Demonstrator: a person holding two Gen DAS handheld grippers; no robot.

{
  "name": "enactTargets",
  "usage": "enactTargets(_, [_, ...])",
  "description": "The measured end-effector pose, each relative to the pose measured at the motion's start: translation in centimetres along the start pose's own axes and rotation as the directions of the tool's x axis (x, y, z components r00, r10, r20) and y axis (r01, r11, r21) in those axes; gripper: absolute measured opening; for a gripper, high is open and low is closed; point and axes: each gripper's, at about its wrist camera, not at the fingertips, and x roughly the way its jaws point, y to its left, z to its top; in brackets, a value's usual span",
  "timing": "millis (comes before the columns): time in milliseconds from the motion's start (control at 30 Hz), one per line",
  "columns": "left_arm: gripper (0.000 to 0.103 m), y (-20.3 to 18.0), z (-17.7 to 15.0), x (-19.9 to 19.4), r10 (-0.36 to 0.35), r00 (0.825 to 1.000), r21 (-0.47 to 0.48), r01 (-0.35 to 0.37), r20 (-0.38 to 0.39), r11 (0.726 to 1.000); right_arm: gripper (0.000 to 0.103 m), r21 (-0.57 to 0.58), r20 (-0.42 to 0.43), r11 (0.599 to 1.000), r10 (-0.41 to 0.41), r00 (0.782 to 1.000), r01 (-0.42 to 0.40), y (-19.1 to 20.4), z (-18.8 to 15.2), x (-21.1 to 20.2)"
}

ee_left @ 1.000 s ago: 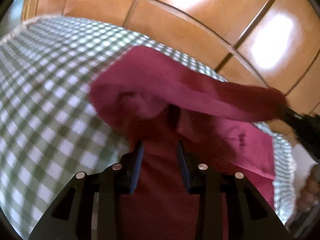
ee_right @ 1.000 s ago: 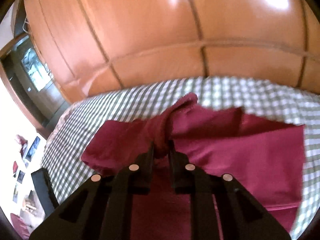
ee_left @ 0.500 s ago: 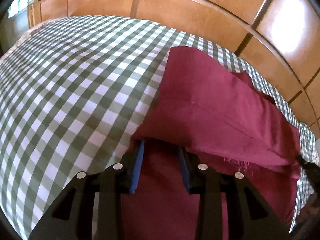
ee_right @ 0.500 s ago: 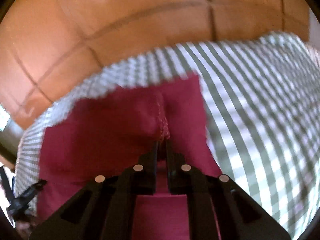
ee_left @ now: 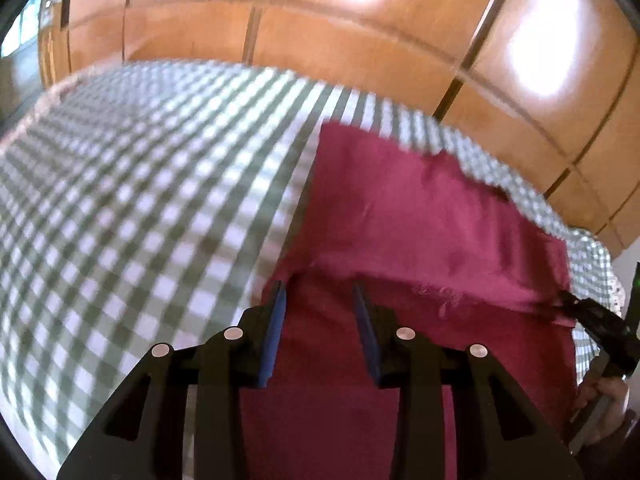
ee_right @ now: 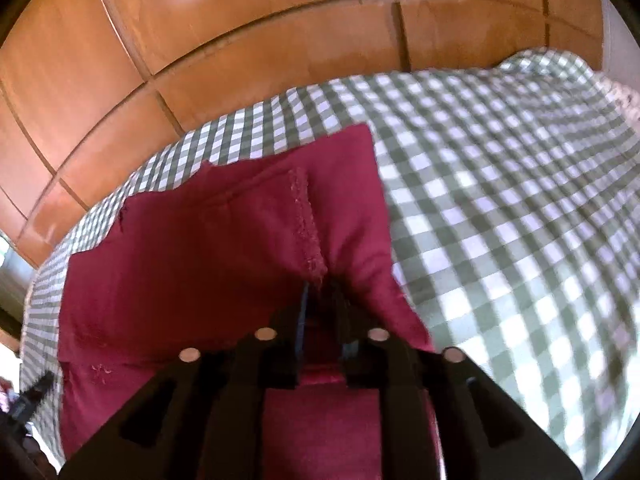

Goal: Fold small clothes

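The maroon garment (ee_right: 224, 240) lies folded over on the green-and-white checked cloth (ee_right: 500, 200) that covers the counter, with wood panelling (ee_right: 200, 40) behind at twelve o'clock. The right claw (ee_right: 322, 300) sits at the garment's frayed seam, its jaws narrow and opening, a ridge of fabric between them but no longer pinched. In the left wrist view, the left claw (ee_left: 318, 304) hovers over the garment's near layer, jaws partly apart with nothing gripped, the folded edge just beyond its tips. At four o'clock there, the right claw touches the fold's corner.
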Motion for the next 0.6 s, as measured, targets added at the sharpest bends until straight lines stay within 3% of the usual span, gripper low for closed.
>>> enactTargets(100, [0.034, -1.3, 0.9, -0.5, -0.052, 0.998, 0.059, 0.05, 0.045, 0.997, 0.047, -0.037, 0.087, 0.999, -0.026, 0.996, 0.029, 1.5, 0.2, -2.6])
enactTargets(167, [0.034, -2.6, 1.3, 0.5, -0.073, 0.997, 0.103, 0.069, 0.03, 0.992, 0.05, -0.11, 0.102, 0.994, 0.022, 0.995, -0.01, 3.8, 0.3, -3.5])
enactTargets(233, [0.034, -3.9, 1.3, 2.4, -0.093, 0.996, 0.148, 0.094, -0.015, 0.985, 0.055, -0.172, 0.093, 0.985, 0.047, 0.995, -0.031, 6.0, 0.3, -3.2])
enactTargets(300, [0.034, -4.9, 0.8, 4.9, -0.081, 0.993, 0.166, 0.095, -0.085, 0.982, 0.066, -0.228, 0.07, 0.973, 0.052, 0.996, -0.035, 8.1, 0.4, -1.9])
enactTargets(367, [0.035, -4.9, -0.2, 7.3, -0.05, 0.987, 0.163, 0.076, -0.155, 0.984, 0.067, -0.273, 0.017, 0.962, -0.005, 1.0, 0.01, 9.2, 0.0, 0.8])
enactTargets(433, [0.035, -4.6, -0.4, 6.9, -0.071, 0.989, 0.152, 0.091, -0.133, 0.984, 0.069, -0.279, -0.047, 0.959, -0.07, 0.996, 0.055, 8.7, -0.8, 3.8])
enactTargets(500, [0.035, -3.7, 0.0, 5.6, -0.119, 0.984, 0.108, 0.134, -0.13, 0.985, 0.072, -0.275, 0.017, 0.961, -0.009, 1.0, 0.014, 7.8, -1.6, 4.0])
enactTargets(600, [0.035, -1.4, 1.7, 3.7, -0.152, 0.987, 0.049, 0.154, -0.051, 0.987, 0.073, -0.263, 0.026, 0.965, 0.018, 1.0, -0.01, 7.4, -1.7, 3.9])
